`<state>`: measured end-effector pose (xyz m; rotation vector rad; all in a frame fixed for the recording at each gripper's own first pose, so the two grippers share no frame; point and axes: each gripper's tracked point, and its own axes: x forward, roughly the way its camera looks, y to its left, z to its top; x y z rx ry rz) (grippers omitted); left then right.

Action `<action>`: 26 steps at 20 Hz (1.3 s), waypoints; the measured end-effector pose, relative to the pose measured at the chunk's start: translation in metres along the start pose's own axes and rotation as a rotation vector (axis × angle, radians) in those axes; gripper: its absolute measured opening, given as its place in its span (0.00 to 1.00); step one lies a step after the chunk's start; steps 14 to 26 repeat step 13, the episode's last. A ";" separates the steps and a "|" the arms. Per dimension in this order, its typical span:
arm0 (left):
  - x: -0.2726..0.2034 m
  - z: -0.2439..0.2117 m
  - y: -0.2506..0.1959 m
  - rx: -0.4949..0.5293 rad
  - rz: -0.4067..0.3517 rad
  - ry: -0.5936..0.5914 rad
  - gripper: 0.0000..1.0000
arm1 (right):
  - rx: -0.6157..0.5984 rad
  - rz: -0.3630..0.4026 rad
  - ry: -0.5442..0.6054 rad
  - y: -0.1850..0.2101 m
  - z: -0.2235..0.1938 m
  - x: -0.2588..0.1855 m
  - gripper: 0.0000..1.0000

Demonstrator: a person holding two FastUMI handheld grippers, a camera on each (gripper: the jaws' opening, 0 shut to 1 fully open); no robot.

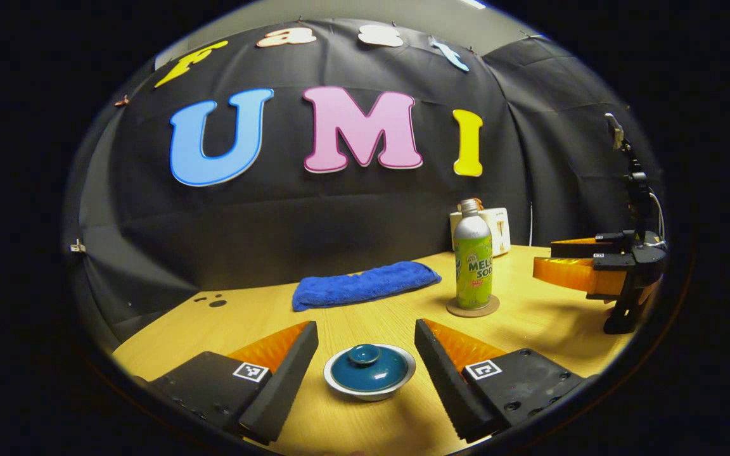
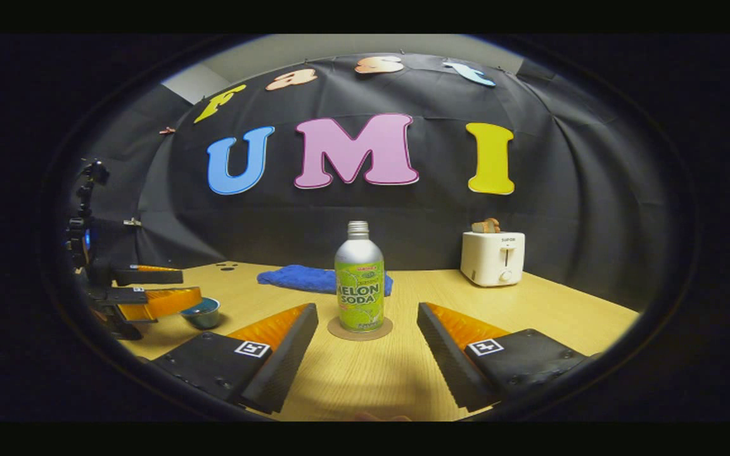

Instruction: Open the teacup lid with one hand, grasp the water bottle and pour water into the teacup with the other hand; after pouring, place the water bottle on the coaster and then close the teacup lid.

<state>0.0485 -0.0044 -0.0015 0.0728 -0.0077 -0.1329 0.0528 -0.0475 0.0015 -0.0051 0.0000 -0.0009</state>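
The teacup (image 1: 369, 382) is a small white cup with a teal knobbed lid (image 1: 368, 367) resting on it. It sits on the wooden table between the spread fingers of my left gripper (image 1: 365, 326), which is open and not touching it. A green melon soda bottle (image 2: 360, 285) with a silver neck stands upright on a round cork coaster (image 2: 360, 330). It is just ahead of my right gripper (image 2: 368, 308), which is open and holds nothing. In the left gripper view the bottle (image 1: 473, 266) stands at the right, with the right gripper (image 1: 545, 256) beyond it.
A folded blue towel (image 1: 365, 285) lies behind the teacup near the wall. A white toaster (image 2: 493, 256) with toast in it stands at the back right of the table (image 2: 403, 373). In the right gripper view the left gripper (image 2: 191, 285) hovers by the teacup (image 2: 202, 312) at the far left.
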 end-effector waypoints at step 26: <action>-0.025 0.002 -0.003 -0.117 0.162 -0.005 0.97 | -0.002 0.015 -0.002 0.028 0.000 -0.016 0.98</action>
